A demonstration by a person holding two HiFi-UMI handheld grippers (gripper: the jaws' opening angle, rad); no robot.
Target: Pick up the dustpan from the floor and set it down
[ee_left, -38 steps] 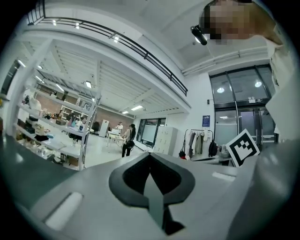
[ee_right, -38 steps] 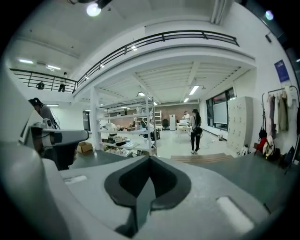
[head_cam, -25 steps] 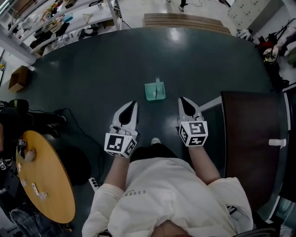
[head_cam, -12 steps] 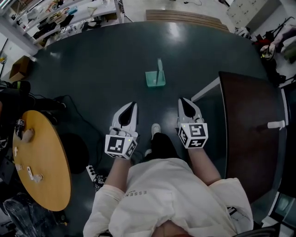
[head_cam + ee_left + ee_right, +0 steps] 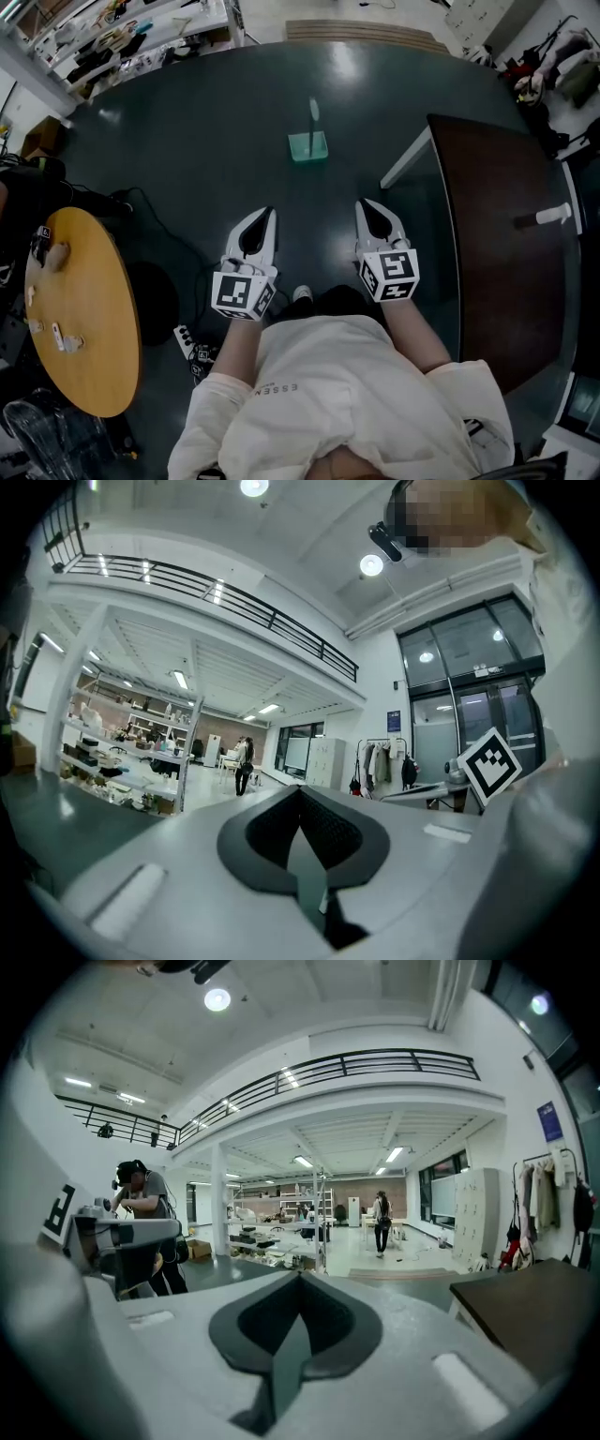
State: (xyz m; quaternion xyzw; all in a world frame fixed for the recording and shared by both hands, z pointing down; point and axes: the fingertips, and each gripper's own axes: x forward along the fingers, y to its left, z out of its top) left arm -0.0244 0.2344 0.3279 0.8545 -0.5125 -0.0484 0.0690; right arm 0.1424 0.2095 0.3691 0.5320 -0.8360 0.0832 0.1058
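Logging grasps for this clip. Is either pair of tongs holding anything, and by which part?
Nothing is held. The left tongs and right tongs are shut and empty; the dustpan sits on the floor ahead.

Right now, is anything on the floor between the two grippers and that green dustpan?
Nothing visible does: only bare floor lies between the dustpan and the left gripper and right gripper. The brown table stands off to the right.

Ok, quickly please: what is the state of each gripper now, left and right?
Left gripper: closed, holding nothing.
Right gripper: closed, holding nothing.
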